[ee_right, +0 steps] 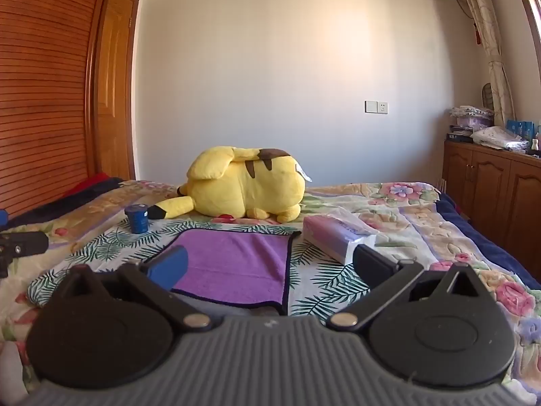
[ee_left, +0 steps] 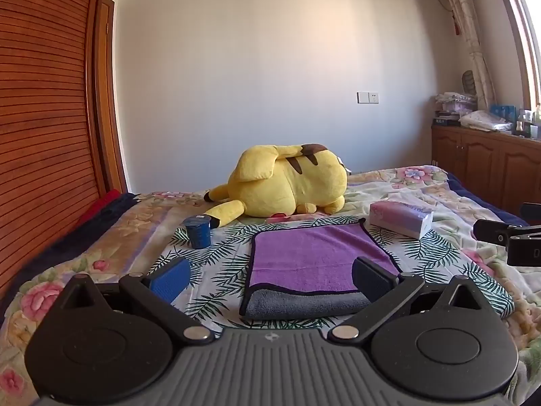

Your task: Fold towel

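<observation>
Plush purple towel [ee_left: 318, 257], folded rectangle

the towel [ee_left: 314, 257] is purple on top with a dark edge, and its under side is grey at the near fold. it lies on a white cloth [ee_left: 216, 270] printed with green palm leaves. the blanket [ee_left: 439, 189] under that is cream with pink flowers, and has a dark blue border. the plush toy [ee_left: 287, 182] is yellow with brown stripes and black tips. the cup [ee_left: 198, 231] is dark blue. the tissue pack [ee_left: 400, 218] is pink and pale violet. the left gripper [ee_left: 270, 279] has one blue pad and one black. the wardrobe [ee_left: 40, 118] is reddish brown wood.
</observation>
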Action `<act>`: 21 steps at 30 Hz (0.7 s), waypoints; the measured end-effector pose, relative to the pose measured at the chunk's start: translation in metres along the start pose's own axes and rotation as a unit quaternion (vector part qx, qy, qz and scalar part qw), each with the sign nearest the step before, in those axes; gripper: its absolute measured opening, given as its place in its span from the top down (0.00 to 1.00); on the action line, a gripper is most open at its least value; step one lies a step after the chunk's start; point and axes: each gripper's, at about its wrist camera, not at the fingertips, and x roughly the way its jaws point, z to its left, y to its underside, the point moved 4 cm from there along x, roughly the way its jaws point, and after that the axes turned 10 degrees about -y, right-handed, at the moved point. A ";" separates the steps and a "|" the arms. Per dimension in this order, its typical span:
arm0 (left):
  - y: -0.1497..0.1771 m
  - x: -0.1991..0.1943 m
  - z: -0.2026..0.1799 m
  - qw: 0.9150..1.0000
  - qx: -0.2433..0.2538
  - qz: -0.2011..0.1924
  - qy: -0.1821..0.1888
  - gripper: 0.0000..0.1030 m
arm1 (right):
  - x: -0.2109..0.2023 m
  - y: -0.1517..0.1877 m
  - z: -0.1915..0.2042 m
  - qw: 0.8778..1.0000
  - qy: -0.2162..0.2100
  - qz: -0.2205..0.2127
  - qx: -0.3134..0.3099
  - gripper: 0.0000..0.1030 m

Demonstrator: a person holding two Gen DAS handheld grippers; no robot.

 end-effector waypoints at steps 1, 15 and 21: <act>0.000 0.000 0.000 1.000 0.000 -0.001 0.000 0.16 | 0.000 0.000 0.000 1.000 0.001 0.000 -0.003 0.00; 0.003 0.000 0.005 1.000 0.003 -0.002 -0.005 0.16 | 0.000 0.001 -0.002 1.000 0.001 0.002 0.000 0.00; 0.003 0.000 0.004 1.000 0.003 -0.002 -0.005 0.16 | 0.000 0.001 -0.001 1.000 0.001 0.002 0.000 0.00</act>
